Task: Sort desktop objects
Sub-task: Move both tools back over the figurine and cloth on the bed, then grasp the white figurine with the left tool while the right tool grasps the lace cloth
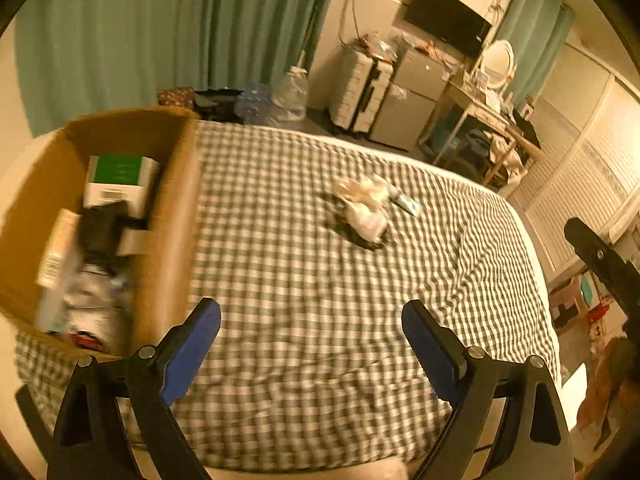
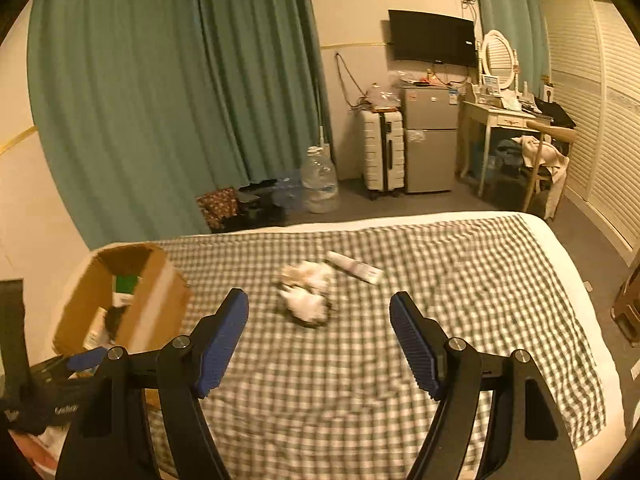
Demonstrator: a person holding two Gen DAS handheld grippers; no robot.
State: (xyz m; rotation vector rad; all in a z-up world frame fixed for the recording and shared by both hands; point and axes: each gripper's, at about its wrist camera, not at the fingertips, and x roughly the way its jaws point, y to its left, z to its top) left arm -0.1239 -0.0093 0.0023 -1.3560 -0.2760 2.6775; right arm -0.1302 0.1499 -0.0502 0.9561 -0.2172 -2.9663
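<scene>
Lying blurred on checked bedspread (image 2: 360,380): crumpled white-dark bundle (image 2: 306,294), white tube (image 2: 354,267); both grippers' fingers apart.

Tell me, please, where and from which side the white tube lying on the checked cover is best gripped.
Probably across its narrow middle, from above. The white tube lies flat on the checked cover, just beyond the crumpled white pile, so closing the open right gripper across its short width seems surest.

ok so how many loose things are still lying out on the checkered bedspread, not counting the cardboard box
2: a blurred white crumpled bundle mid-bed, and a flat white tube just beyond it to the right. The bundle may hide more; a dark piece shows beneath it.
</scene>
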